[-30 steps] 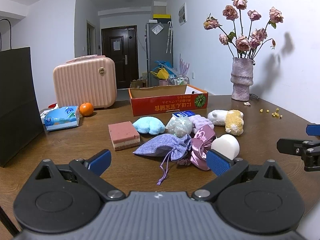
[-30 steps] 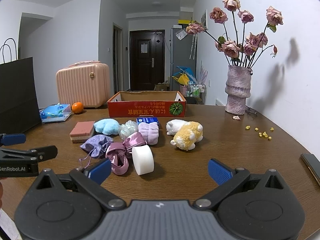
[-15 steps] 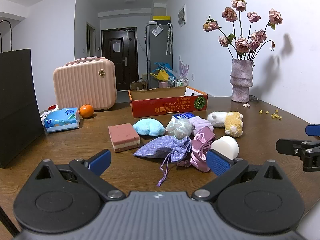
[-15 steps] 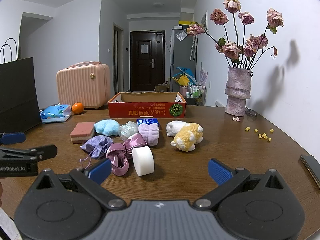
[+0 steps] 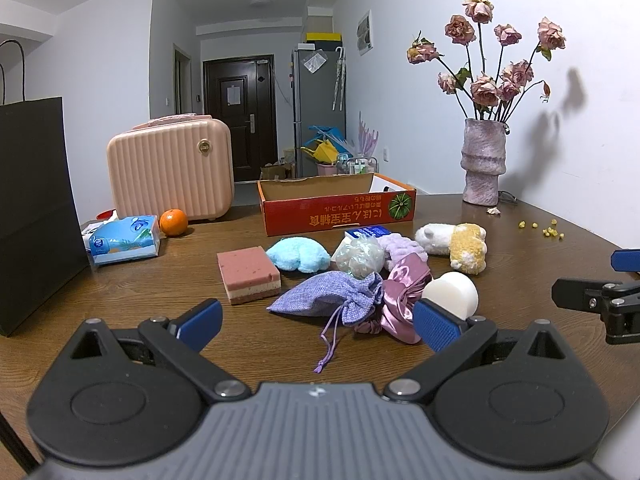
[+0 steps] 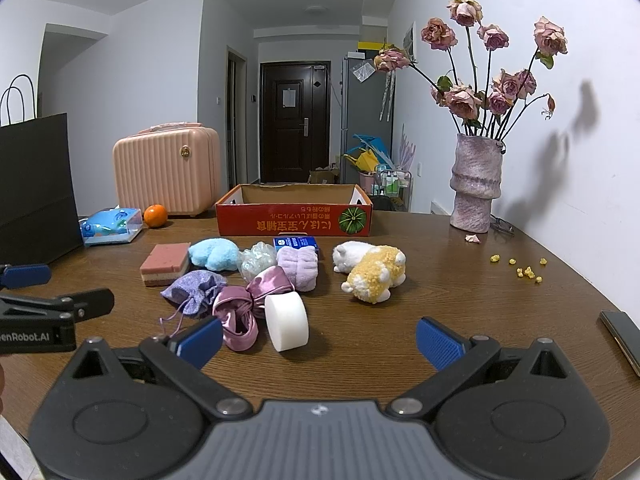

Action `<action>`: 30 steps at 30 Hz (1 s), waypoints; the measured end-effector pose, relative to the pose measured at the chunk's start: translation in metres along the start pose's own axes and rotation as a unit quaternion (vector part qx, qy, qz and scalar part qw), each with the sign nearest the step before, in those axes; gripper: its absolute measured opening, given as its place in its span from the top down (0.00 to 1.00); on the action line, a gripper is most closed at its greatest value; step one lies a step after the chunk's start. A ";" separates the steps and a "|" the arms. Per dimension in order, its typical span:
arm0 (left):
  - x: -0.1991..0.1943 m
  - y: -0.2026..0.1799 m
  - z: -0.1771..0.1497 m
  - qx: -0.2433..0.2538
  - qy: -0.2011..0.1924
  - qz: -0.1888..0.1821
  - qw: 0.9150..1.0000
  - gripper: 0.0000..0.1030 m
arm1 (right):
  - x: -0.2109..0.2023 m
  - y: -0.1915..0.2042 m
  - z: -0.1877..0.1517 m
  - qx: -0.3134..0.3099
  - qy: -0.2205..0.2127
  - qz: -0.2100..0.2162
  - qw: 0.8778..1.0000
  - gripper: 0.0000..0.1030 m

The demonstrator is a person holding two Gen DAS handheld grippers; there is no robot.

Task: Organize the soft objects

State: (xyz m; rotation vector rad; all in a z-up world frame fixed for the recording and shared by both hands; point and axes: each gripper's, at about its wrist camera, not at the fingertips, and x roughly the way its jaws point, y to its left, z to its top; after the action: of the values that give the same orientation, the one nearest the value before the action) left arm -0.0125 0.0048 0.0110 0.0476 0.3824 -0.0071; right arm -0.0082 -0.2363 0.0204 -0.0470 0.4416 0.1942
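My left claw (image 6: 52,312) has white letters on its side that say "enRobot.AI". The red box (image 6: 294,222) has yellow writing, maybe upside down, and I can't read it.

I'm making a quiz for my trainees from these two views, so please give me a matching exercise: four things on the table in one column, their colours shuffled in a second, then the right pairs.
Things:
1. drawstring pouch
2. round foam block
3. cardboard box
4. fluffy cloth beside the layered sponge

Colours:
A. white
B. red
C. light blue
D. lavender

Pairs: 1-D, 2-A, 3-B, 4-C
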 end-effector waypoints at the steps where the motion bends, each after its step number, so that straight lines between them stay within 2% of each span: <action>1: 0.000 0.000 0.000 0.000 0.000 0.000 1.000 0.00 | 0.001 0.000 -0.001 0.000 0.000 0.000 1.000 0.00; 30: 0.007 0.003 -0.003 0.000 -0.001 -0.003 1.000 0.00 | 0.011 0.000 -0.002 -0.002 0.004 0.001 1.000 0.00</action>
State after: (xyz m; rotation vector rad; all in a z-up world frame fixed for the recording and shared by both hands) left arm -0.0072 0.0079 0.0062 0.0457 0.3802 -0.0126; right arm 0.0005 -0.2348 0.0135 -0.0519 0.4491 0.1978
